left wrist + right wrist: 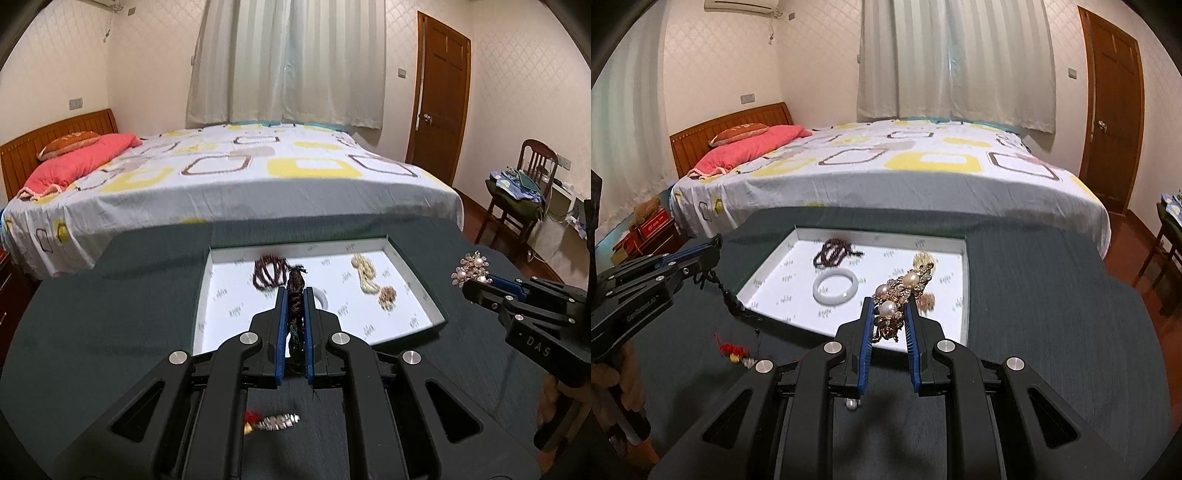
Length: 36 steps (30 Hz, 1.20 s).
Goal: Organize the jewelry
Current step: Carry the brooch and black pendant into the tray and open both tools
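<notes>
White lettering "DAS" marks the right hand-held gripper [476, 282], angled down beside the white tray [436, 310] at the table's [110, 314] far edge, clenched on a pearl brooch [899, 295]. Left hand-held gripper [295, 295] clamps a dark braided cord [295, 291] above the tray.

Both grippers [294, 295] are black, with blue-lined jaws, silver round screws and white lettering.

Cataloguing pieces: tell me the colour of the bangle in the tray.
White bangle, clearest in the right wrist view.
</notes>
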Tool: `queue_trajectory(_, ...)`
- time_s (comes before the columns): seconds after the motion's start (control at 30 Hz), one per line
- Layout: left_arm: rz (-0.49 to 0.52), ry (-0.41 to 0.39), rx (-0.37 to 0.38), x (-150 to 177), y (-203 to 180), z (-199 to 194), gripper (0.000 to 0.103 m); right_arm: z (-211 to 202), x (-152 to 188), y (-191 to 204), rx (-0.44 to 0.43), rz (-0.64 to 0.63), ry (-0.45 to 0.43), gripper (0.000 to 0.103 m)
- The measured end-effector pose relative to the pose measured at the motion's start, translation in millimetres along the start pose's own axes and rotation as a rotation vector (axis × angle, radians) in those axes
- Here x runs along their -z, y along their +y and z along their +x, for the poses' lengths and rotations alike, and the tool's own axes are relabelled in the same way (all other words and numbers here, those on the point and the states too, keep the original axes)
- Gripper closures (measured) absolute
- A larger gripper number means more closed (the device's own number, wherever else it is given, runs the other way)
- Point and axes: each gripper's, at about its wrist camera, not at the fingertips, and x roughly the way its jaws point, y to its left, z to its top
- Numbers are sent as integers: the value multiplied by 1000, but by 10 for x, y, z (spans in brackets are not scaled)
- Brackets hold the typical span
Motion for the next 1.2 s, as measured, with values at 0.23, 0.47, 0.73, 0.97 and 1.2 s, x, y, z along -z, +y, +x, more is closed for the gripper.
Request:
queue_trajectory(0.23, -1, -53, -24, -252, 83, 95, 95, 136, -263, 37, 0, -15, -40, 86)
queue_trajectory(0.47, -11, -81, -51, -379, 175, 360, 95, 394, -400, 70, -4, -14, -46, 86)
queue_trajectory(0.73, -19, 33, -72, -84, 260, 887, 95, 861, -163, 122, -15, -10, 59, 86)
queue_trajectory(0.97, -21, 124, -99, 175, 389, 1207, 95, 1196, 57, 130, -13, -10, 145, 86)
queue_trajectory(1.2, -17, 174, -116, 269, 450, 1380, 94, 1398, 148, 130, -7, -12, 196, 86)
